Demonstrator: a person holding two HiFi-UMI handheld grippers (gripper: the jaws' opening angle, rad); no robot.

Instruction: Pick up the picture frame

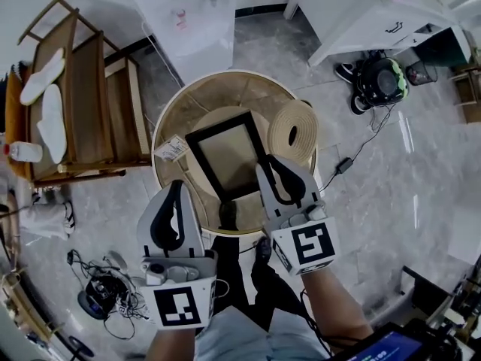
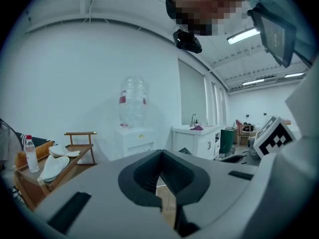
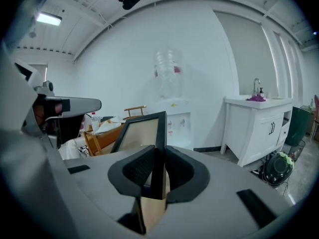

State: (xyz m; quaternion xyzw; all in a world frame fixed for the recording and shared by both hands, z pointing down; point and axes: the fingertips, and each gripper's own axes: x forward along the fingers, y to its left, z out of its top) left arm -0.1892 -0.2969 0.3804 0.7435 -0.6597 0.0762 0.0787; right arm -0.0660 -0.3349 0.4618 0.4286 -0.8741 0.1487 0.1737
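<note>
— Closest to the lens are the left gripper (image 1: 177,190) and the right gripper (image 1: 269,170). How do they stand?

— The right gripper is clenched on the picture frame (image 1: 228,159), biting its dark rim near the corner closest to the person. The right gripper view shows that rim wedged between the pads, with the frame rising beyond. The left gripper hangs at 7 o'clock of the frame, its jaws pressed together on nothing.

— Which step is this?

— The grasp looks made, so I judge the lift is in hand. The frame is over the round table (image 1: 167,122); I cannot tell whether it is clear of the top.

— What does the next move call for?

— A straight raise with a steady wrist, since a one-sided hold could let the frame swing or slip. It should also stay clear of the beige roll (image 1: 293,130) at 2 o'clock and the paper tag (image 1: 171,148) just beside the frame at 9 o'clock.

— And the room?

— The floor (image 1: 391,186) is pale and marbled. A wooden rack (image 1: 90,104) stands at 9 o'clock, a white cabinet (image 1: 368,13) at 1 o'clock with a dark bag (image 1: 379,81) below it, and tangled cables (image 1: 105,288) lie at 7 o'clock.
</note>
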